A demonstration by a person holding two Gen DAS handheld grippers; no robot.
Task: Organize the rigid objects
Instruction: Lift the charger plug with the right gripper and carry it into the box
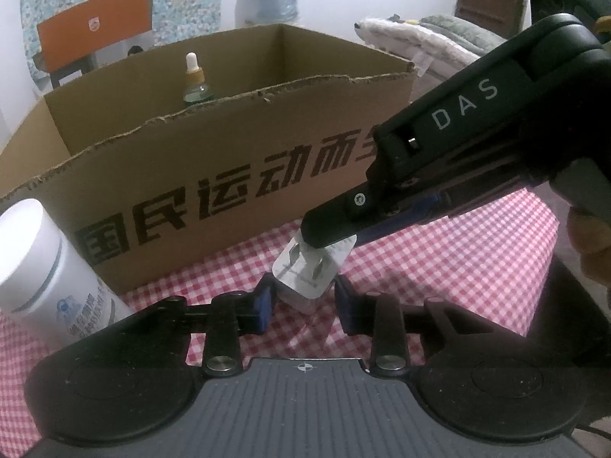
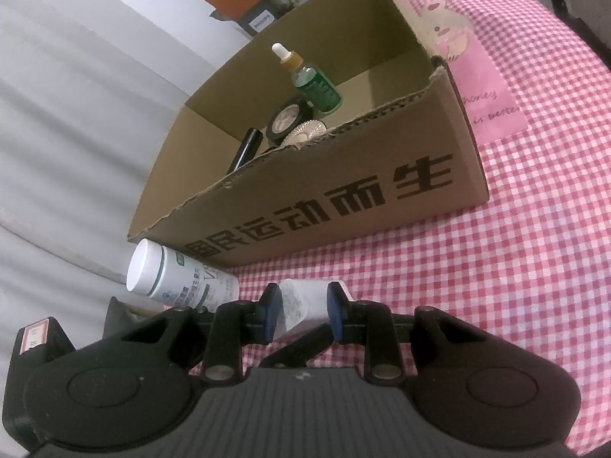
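Observation:
A white plug charger (image 1: 305,278) with two metal prongs hangs just above the red checked cloth, in front of the cardboard box (image 1: 229,175). My right gripper (image 2: 301,311) is shut on the charger (image 2: 301,305); in the left wrist view its black finger (image 1: 332,229) presses on the charger's top. My left gripper (image 1: 303,297) is open, with a pad on each side of the charger's lower end and a small gap on the right. A white bottle (image 1: 42,267) lies on its side at the left, also seen in the right wrist view (image 2: 172,278).
The box (image 2: 343,198) holds a green dropper bottle (image 2: 313,80), a round compact (image 2: 290,118), a silvery disc and a black tube (image 2: 246,149). A pink card (image 2: 469,61) lies right of the box. An orange box (image 1: 95,23) stands behind.

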